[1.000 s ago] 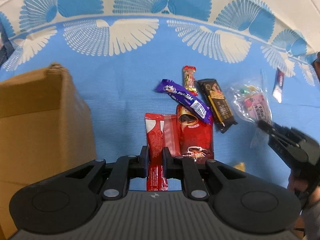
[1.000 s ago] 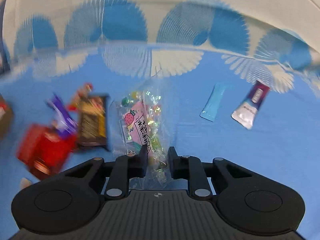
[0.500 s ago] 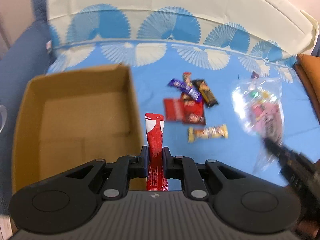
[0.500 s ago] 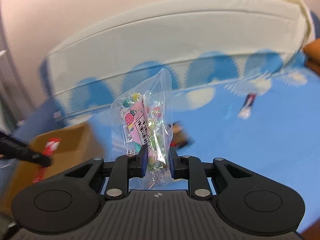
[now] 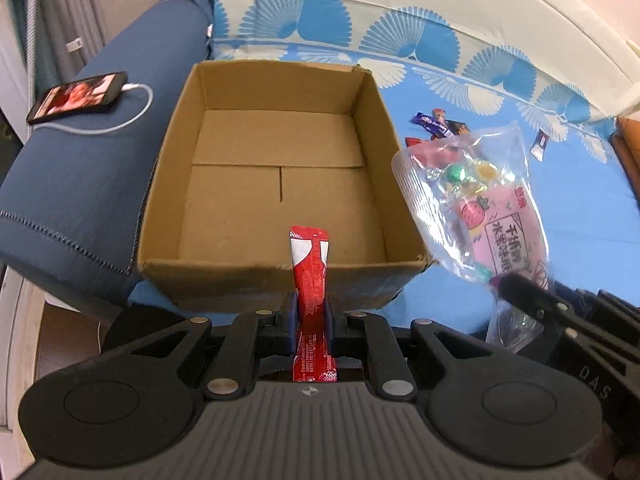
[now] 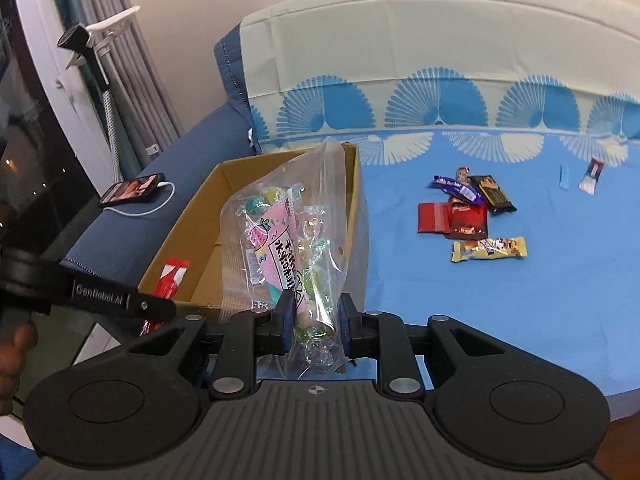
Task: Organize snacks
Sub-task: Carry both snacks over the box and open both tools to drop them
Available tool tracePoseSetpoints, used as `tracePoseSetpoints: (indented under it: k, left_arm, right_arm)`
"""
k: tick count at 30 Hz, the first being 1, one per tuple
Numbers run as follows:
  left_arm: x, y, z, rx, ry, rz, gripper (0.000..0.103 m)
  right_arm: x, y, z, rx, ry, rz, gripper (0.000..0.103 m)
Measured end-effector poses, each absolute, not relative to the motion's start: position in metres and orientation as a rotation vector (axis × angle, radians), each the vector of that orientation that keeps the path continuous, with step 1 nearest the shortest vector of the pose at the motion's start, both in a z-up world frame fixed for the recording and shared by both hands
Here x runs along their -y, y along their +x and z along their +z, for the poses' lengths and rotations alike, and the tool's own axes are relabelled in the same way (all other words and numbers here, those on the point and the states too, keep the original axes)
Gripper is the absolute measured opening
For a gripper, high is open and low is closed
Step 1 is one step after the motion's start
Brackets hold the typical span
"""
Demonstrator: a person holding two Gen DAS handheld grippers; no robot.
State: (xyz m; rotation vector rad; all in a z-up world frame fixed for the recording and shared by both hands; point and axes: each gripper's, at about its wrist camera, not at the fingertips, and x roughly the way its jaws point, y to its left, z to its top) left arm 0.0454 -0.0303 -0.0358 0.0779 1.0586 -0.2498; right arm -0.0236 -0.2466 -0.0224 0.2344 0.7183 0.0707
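Setting: blue cloth with white fan print (image 6: 500, 300) spread over a sofa, a cardboard box (image 5: 276, 280) sitting on it beside the dark blue armrest (image 5: 88, 168).
Red stick pack: the red stick pack (image 5: 310, 276) stands upright between my left gripper (image 5: 311, 320) pads, pinched tight at its lower part, its top edge just past the box's near wall.
Candy bag: the clear candy bag (image 6: 292, 248) hangs up from my right gripper (image 6: 314, 320), jaws nearly together and clamped on its lower end; it sits at the box's right side.
Box: open top, bare floor, no snacks in it yet.
Loose snacks: purple bar (image 6: 456, 189), black bar (image 6: 491, 193), red packs (image 6: 454, 220) and a yellow bar (image 6: 489, 249) lie clustered on the cloth, well apart from both grippers.
Armrest: a phone (image 5: 78, 96) lies there with a white cable plugged in.
Change: a second ago both grippers were low over the snack cluster; now each has lifted its snack over to the box.
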Motion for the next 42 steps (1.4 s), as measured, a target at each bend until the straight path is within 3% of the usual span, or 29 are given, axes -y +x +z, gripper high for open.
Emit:
tracePoseSetpoints:
  k: [18,42]
  left_arm:
    - [-0.002,0.047,-0.028,-1.006,-0.011,-0.250,0.015]
    - [-0.003,0.127,-0.034,-0.982,-0.016,-0.200,0.015]
  right_arm:
    - [0.212,-0.028,-0.017,-0.739,0.137,0.067,0.027]
    - [0.202,0.043,-0.035,-0.785,0.161,0.077,0.029]
